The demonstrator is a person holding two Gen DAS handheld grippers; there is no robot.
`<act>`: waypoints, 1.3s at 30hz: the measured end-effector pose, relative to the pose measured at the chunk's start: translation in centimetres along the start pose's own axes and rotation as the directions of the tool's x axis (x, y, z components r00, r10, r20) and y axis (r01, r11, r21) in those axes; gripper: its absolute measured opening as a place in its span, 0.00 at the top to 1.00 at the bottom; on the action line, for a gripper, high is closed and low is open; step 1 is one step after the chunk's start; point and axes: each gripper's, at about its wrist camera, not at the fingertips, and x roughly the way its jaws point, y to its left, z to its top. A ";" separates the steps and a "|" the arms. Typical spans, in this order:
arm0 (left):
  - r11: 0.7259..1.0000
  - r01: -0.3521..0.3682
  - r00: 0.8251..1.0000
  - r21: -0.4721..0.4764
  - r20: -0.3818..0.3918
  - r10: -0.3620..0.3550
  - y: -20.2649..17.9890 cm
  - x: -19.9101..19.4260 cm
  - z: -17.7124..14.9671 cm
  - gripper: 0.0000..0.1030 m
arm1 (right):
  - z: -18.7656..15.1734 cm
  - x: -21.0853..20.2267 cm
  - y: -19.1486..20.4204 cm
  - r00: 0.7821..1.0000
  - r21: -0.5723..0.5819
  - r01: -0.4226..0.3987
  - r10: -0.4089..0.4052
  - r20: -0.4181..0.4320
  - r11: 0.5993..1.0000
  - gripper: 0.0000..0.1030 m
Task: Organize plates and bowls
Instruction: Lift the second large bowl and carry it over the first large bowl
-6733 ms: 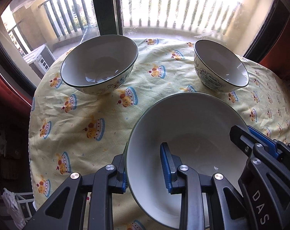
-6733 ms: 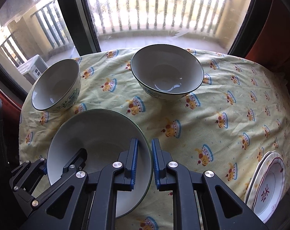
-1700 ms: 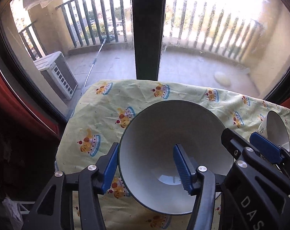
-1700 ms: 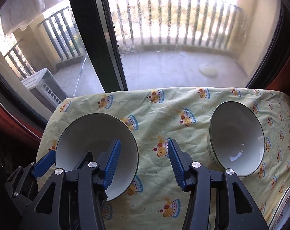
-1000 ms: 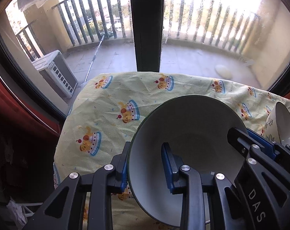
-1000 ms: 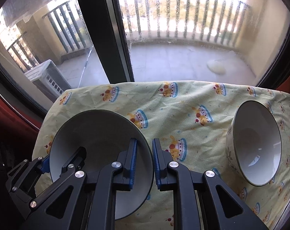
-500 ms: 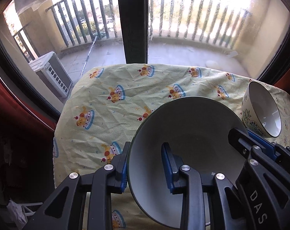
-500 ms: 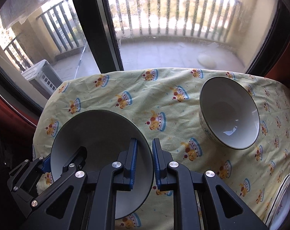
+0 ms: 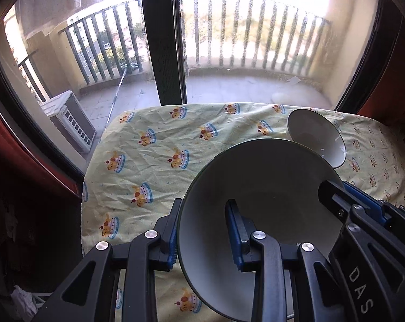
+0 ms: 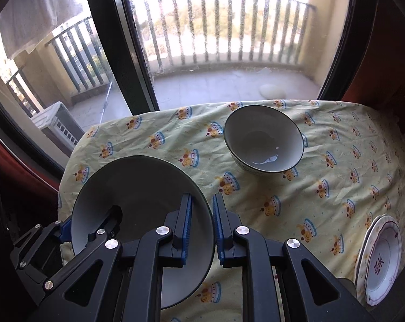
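2 bowls: large one (image 10: 138,187), smaller one (image 10: 264,141). 1 stack of plates (image 10: 382,257), count unclear. 2 grippers.

the pale yellow cloth with orange-and-blue crown prints (image 9: 159,158) covers the bench. the large grey-white bowl with a dark green rim (image 9: 258,187) looks plain inside. the smaller white bowl (image 10: 264,142) seems dark-rimmed. the white plate with a red edge line and red character (image 10: 382,260) lies by the cloth's edge.
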 end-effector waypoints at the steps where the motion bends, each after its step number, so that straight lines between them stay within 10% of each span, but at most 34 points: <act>1: 1.000 0.000 1.000 0.000 0.003 0.000 -0.4 -0.4 -0.2 0.71 | -0.2 -0.5 -0.4 1.000 0.002 -0.001 0.001 0.003 1.000 0.81; 39: 0.995 -0.052 0.999 -0.083 -0.014 0.051 -17.5 -6.0 -10.2 0.71 | -8.1 -8.3 -19.0 0.998 -0.105 -0.069 0.069 -0.002 0.992 0.81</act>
